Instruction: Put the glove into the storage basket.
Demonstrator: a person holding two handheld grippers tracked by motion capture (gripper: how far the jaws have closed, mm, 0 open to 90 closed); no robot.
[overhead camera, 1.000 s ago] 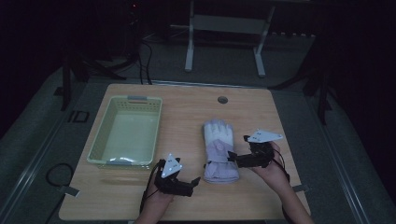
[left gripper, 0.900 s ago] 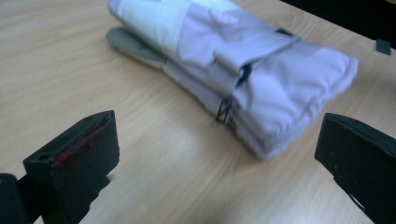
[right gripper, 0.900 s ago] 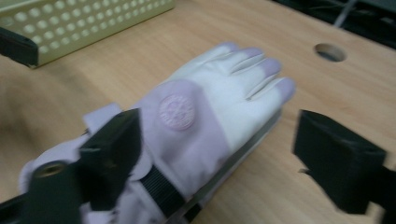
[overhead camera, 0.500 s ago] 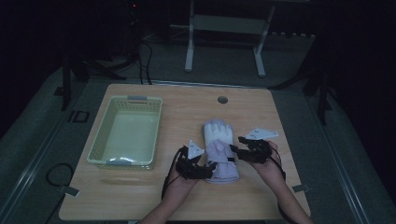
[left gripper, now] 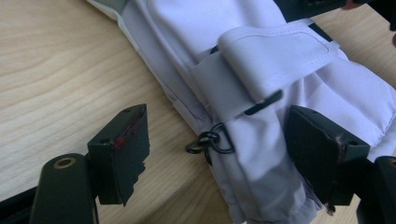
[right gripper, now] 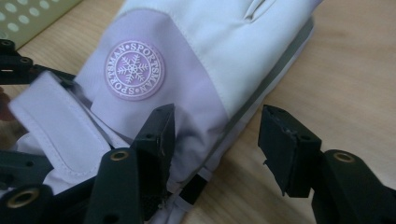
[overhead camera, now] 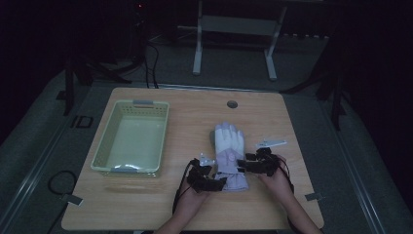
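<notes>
A lilac and white winter glove [overhead camera: 228, 146] lies flat right of the table's middle, fingers pointing away and cuff toward the person. My left gripper [overhead camera: 222, 182] is open at the cuff's left corner. In the left gripper view the glove [left gripper: 261, 60], its strap and a black ring clip [left gripper: 212, 142] lie between the jaws of the left gripper [left gripper: 219, 149]. My right gripper [overhead camera: 244, 166] is open at the glove's right edge. In the right gripper view that gripper [right gripper: 224, 144] straddles the edge of the glove [right gripper: 187, 56], below a round snowflake badge [right gripper: 134, 70].
A pale green plastic basket [overhead camera: 100, 158] stands empty on the table's left half. A round cable hole [overhead camera: 232, 104] sits near the table's far edge. Beyond the table are a metal stand [overhead camera: 234, 29] and dark floor. Bare wood [overhead camera: 122, 204] lies along the front.
My left gripper has travelled right from the front of the table to the glove's cuff. My right gripper has closed in slightly on the glove's right edge. The glove has not moved.
</notes>
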